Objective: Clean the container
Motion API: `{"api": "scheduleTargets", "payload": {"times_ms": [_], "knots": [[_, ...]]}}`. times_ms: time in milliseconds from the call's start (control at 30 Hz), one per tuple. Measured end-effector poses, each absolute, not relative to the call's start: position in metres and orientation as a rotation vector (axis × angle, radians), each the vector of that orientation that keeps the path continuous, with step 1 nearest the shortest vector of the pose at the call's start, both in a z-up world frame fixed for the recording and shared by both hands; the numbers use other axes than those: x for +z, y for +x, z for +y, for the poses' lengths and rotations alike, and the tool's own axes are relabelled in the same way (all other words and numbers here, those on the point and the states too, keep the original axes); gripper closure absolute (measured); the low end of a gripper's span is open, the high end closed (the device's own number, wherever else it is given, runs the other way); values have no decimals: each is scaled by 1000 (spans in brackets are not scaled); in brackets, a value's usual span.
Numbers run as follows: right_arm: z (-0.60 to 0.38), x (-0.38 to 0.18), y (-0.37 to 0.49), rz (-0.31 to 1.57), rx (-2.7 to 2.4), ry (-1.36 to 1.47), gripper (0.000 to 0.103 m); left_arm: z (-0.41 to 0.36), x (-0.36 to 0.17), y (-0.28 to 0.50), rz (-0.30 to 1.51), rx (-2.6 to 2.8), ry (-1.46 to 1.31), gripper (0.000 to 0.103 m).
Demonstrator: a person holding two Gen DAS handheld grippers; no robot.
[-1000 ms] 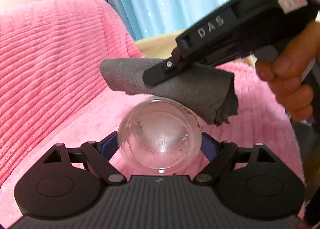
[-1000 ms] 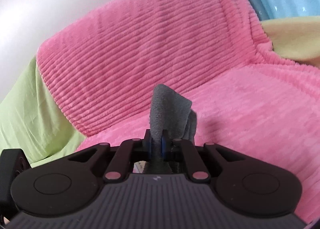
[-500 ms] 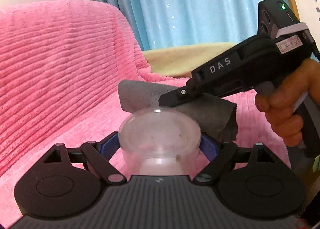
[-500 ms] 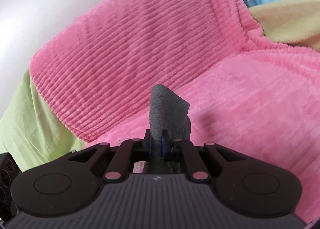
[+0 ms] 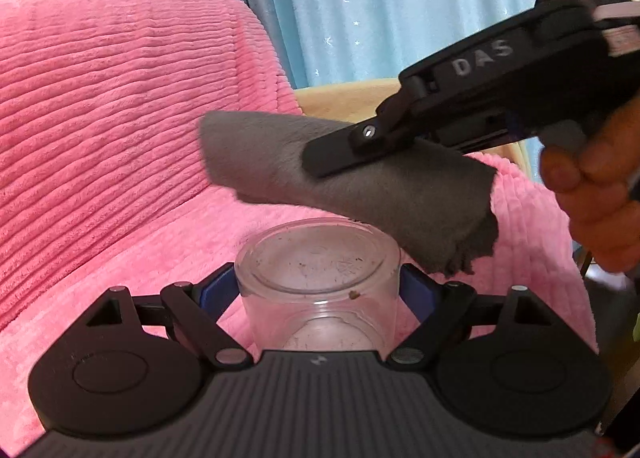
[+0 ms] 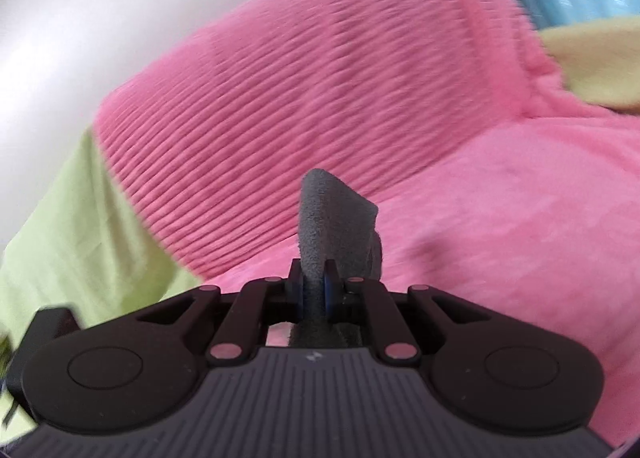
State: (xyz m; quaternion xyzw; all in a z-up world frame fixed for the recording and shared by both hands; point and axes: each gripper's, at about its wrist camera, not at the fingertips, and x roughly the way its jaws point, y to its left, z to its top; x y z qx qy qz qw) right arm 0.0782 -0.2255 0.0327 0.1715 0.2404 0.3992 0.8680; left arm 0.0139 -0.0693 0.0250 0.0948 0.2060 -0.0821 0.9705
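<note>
A clear glass container (image 5: 318,278) with brown specks inside sits between the blue pads of my left gripper (image 5: 318,290), which is shut on its sides. Its open mouth faces away from the camera, tilted upward. Just above and behind its rim hangs a folded grey cloth (image 5: 360,185), pinched in my right gripper (image 5: 320,165), which a hand (image 5: 592,193) holds from the right. The cloth's frayed lower corner hangs beside the container's right rim. In the right wrist view the grey cloth (image 6: 332,225) stands up from the shut right gripper (image 6: 314,286).
A pink ribbed blanket (image 5: 100,117) covers the sofa back and seat under both grippers. A blue curtain (image 5: 380,5) hangs behind, with a yellow cushion (image 6: 592,57) at the right. Green fabric (image 6: 72,225) lies left of the pink blanket.
The container has tipped from facing the camera to mouth-upward. The right gripper with the cloth dipped behind the rim, then lifted slightly above it.
</note>
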Motion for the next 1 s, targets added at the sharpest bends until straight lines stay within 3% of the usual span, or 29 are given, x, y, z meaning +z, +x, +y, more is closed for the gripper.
{"api": "scheduleTargets", "payload": {"times_ms": [200, 533, 733, 1000], "knots": [[-208, 32, 73, 544, 853, 192, 96, -80, 23, 12, 409, -164, 250, 17], [-213, 32, 74, 700, 970, 305, 95, -75, 22, 15, 417, -155, 206, 17], [-194, 29, 79, 666, 949, 327, 96, -80, 22, 14, 412, -146, 229, 17], [-192, 34, 84, 556, 767, 156, 97, -78, 21, 16, 407, -153, 218, 18]]}}
